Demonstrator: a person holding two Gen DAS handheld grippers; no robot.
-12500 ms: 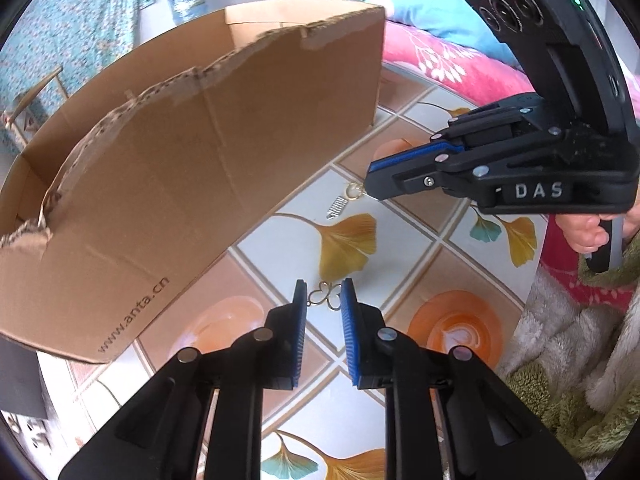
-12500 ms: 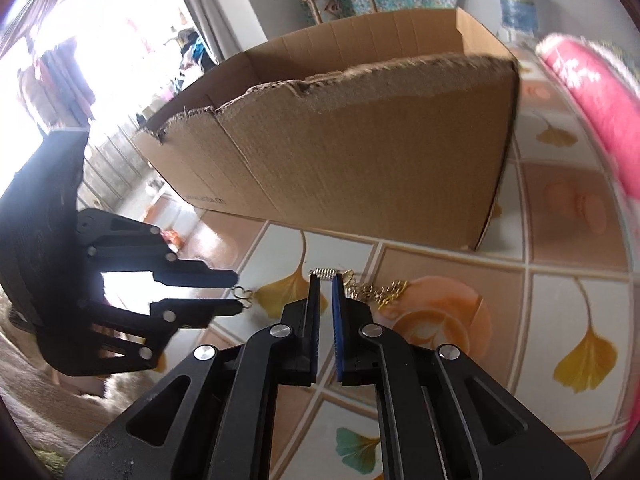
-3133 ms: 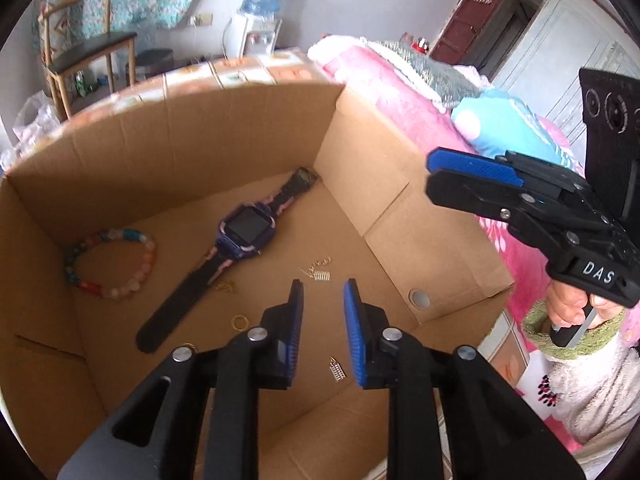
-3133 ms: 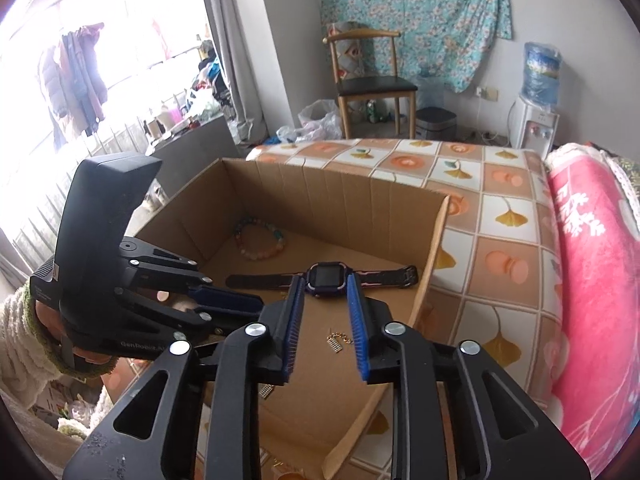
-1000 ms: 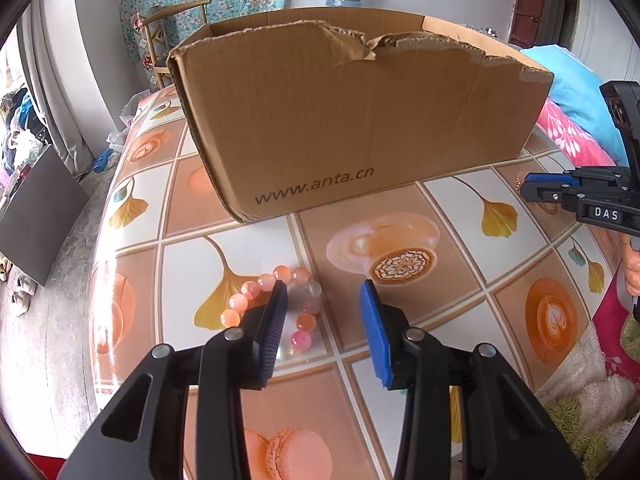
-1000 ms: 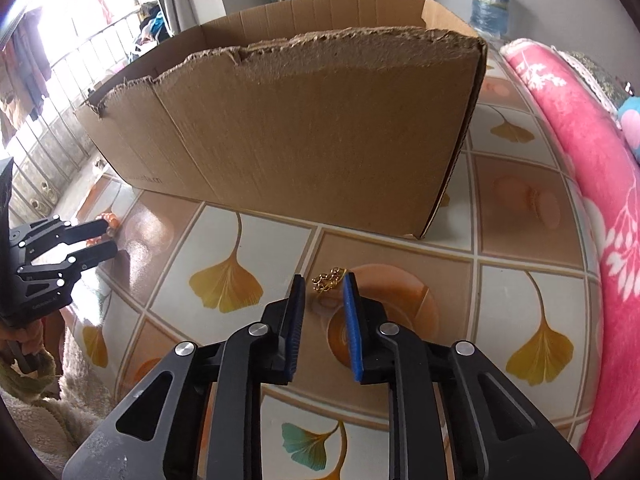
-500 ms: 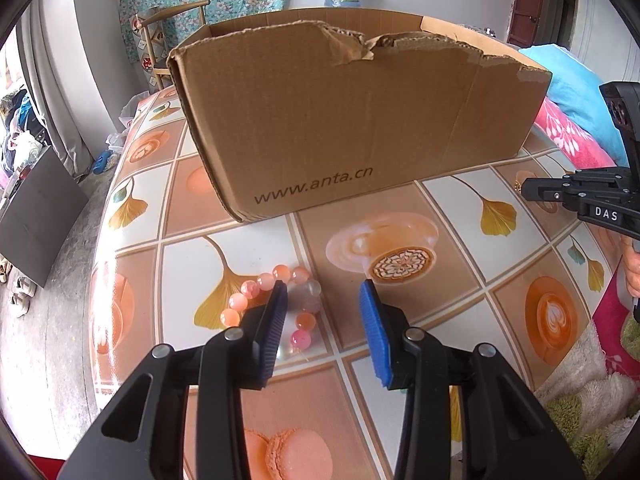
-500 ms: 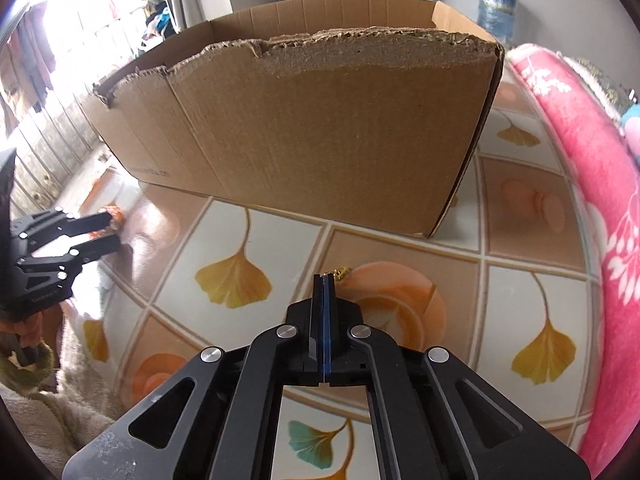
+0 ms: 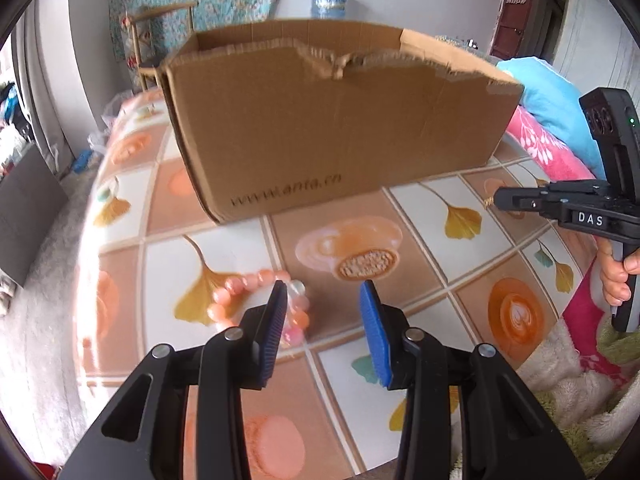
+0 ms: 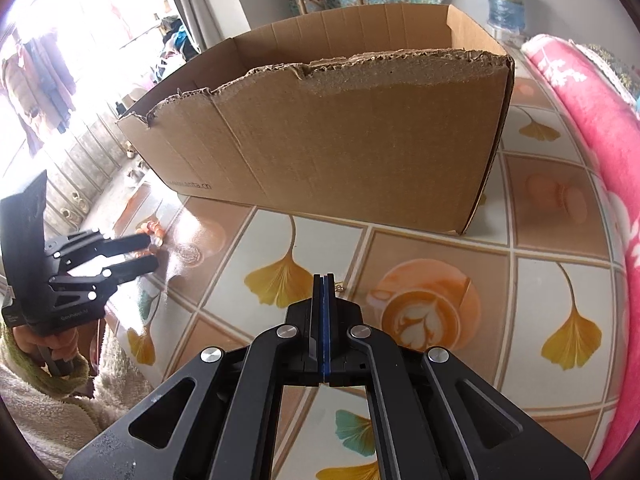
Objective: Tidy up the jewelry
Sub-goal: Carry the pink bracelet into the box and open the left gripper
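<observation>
A pink bead bracelet [image 9: 256, 298] lies on the tiled table, partly behind the left finger of my left gripper [image 9: 323, 320], which is open low over it. It also shows in the right wrist view [image 10: 151, 232] by my left gripper [image 10: 150, 254]. My right gripper [image 10: 324, 280] is shut on a small gold chain piece [image 10: 339, 287] that peeks out at its tips, lifted above the table. In the left wrist view the right gripper [image 9: 498, 202] holds the gold piece [image 9: 488, 201]. The cardboard box [image 9: 332, 128] stands behind, also in the right wrist view [image 10: 340, 132].
A pink blanket [image 10: 592, 128] and a blue pillow [image 9: 548, 100] lie along the table's right side. A chair [image 9: 160, 36] and a water bottle [image 9: 330, 0] stand behind the box. Fleece-covered sleeves lie at the near edge.
My right gripper has closed on the gold chain piece and lifted it off the table. My left gripper has dropped lower over the bead bracelet, still open.
</observation>
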